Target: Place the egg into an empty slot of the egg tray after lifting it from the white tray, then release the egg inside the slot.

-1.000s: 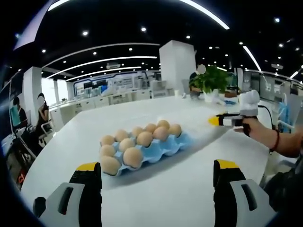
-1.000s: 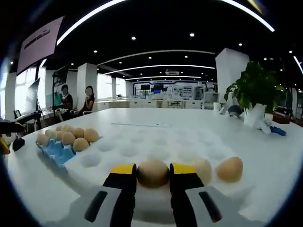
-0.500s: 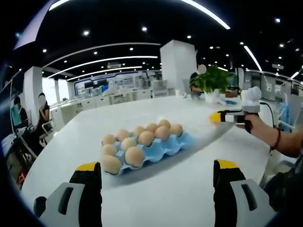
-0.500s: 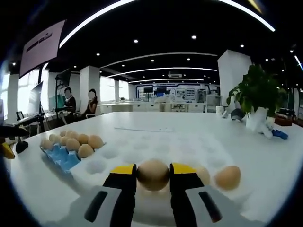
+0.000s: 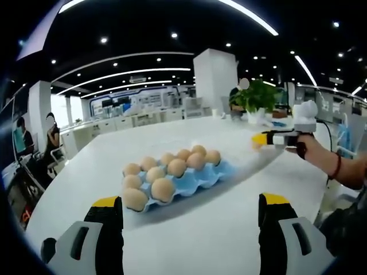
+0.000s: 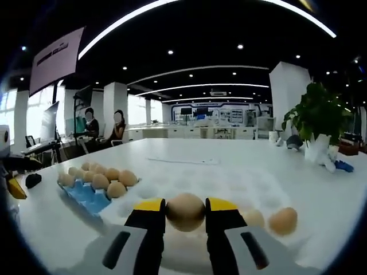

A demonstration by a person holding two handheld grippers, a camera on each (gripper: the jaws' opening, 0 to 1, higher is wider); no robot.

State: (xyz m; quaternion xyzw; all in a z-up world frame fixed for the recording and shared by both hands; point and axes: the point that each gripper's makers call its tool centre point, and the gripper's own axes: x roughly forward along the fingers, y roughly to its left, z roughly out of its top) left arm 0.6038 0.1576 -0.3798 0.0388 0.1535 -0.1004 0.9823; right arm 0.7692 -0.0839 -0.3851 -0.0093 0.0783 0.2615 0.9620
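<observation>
**Egg clamped in the right gripper, above the white tray, blue tray waiting**

We have the egg (image 6: 185,211) pinched between the yellow-tipped jaws of our right gripper (image 6: 185,213), one jaw on each side at its widest part, so it cannot roll out. It sits clear above the white tray (image 6: 229,184), whose shallow round hollows spread out on the desk (image 6: 241,157) beyond the jaws. Two more eggs (image 6: 284,220) rest in that tray to the right of the gripper, just beside each other.

The blue egg tray (image 6: 86,193) lies to the left in the right gripper view, near the desk's edge, with eggs along its far rows. Its near blue cups look empty, though we cannot be certain from this low angle. In the left gripper view the same egg tray (image 5: 198,179) sits mid-desk, and the cups at its right end appear bare.

Our left gripper (image 5: 189,215) hangs low over the desk with its jaws wide apart and nothing between them; we judge it is simply kept out of the way. From there we also see the right gripper (image 5: 269,138) held high at the far right.

We judge the lift done and the carry to the left still to come; squeezing too hard is the risk.
</observation>
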